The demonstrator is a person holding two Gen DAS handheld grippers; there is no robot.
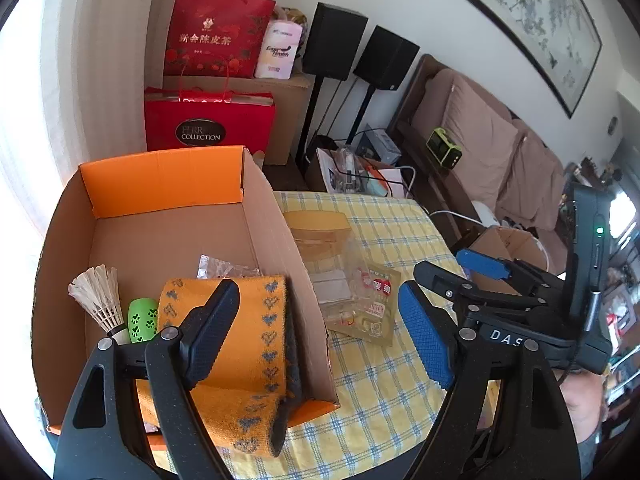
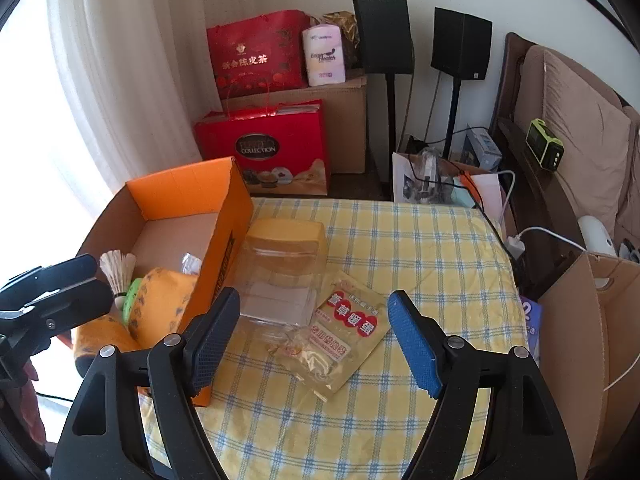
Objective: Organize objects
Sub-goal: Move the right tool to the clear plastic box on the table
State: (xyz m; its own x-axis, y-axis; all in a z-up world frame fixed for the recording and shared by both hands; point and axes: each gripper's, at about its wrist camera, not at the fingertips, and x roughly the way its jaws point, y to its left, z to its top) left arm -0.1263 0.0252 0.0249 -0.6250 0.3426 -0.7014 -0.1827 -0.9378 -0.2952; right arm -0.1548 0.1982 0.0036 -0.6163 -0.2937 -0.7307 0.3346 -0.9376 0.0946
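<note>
An orange cardboard box (image 1: pixel 160 176) (image 2: pixel 224 240) stands on the left of the yellow checked tablecloth (image 1: pixel 380 380) (image 2: pixel 420 248). It holds a shuttlecock (image 1: pixel 100 296) (image 2: pixel 118 268) and a green paw-print item (image 1: pixel 142 320). An orange scarf with grey hearts (image 1: pixel 240 340) (image 2: pixel 160 304) lies in it too and hangs over its near edge. Right of the box lie a clear container with a yellow lid (image 1: pixel 320 240) (image 2: pixel 280 272) and a gold sachet (image 1: pixel 376 292) (image 2: pixel 352 328). My left gripper (image 1: pixel 318 334) is open above the box's right wall. My right gripper (image 2: pixel 314 336) is open above the sachet. Neither holds anything.
Red gift bags (image 2: pixel 264 148) and a brown carton stand beyond the table, with two black speakers (image 2: pixel 460 44) on stands. A sofa (image 1: pixel 480 140) runs along the right. An open cardboard box (image 2: pixel 580 340) and cables sit by the table's right edge.
</note>
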